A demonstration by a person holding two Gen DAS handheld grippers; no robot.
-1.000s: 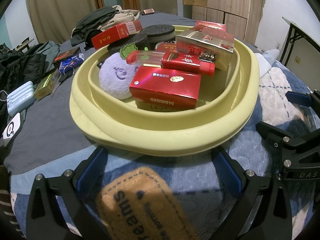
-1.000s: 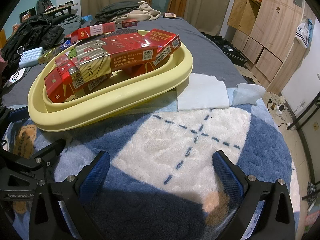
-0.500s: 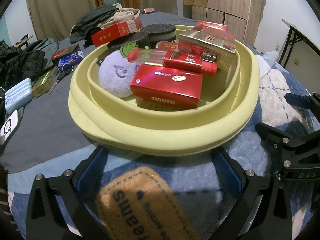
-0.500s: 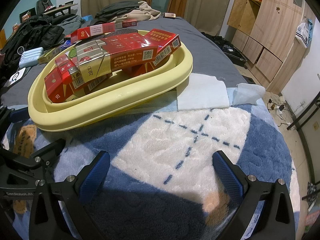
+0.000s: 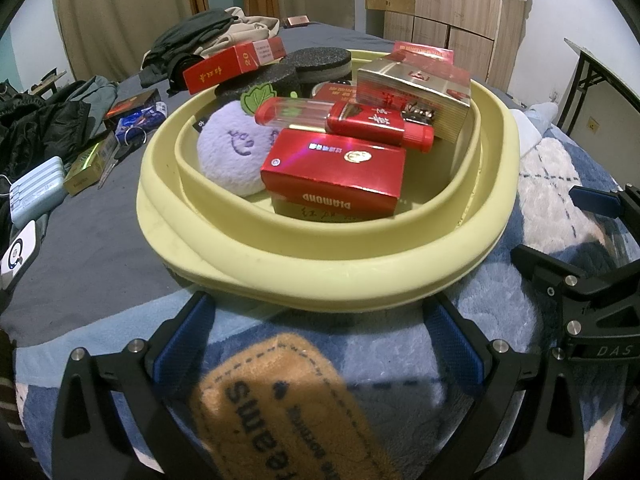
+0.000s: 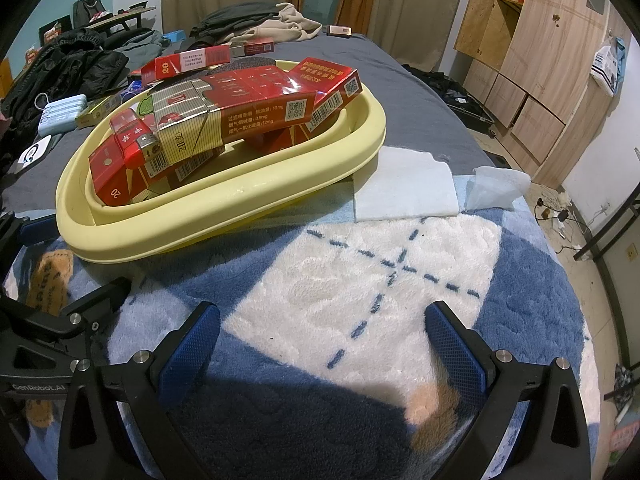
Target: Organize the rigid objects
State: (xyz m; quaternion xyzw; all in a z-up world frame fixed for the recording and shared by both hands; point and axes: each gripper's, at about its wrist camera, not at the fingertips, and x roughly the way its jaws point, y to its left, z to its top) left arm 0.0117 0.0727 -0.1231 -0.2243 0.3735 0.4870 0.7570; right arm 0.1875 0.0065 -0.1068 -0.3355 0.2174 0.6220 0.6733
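1. My left gripper [image 5: 318,344] is spread wide and holds nothing. It hovers over the blue-and-white blanket [image 5: 400,356], just in front of the yellow basin [image 5: 320,264].
2. My right gripper [image 6: 322,344] is likewise spread wide and empty. It sits above the white patch of the blanket, to the right of the basin and apart from it.
3. The basin rests on the blanket on a bed. Its near rim lies between my left gripper's fingertips in the left wrist view.
4. Inside the basin, nearest the front rim, lies a red "DIAMOND" box [image 5: 336,172], stacked on another box.
5. To the left of that box sits a purple plush ball [image 5: 230,152]. Behind the box lies a red lighter tube [image 5: 348,122] with a clear end.
6. At the basin's right rear stands a gold-and-red carton [image 5: 416,92]. At the rear rim sit two black foam discs [image 5: 316,60], with a red pack [image 5: 236,64] propped on the left one.
7. Right of the basin, two white cloths [image 6: 404,184] lie on the bed.
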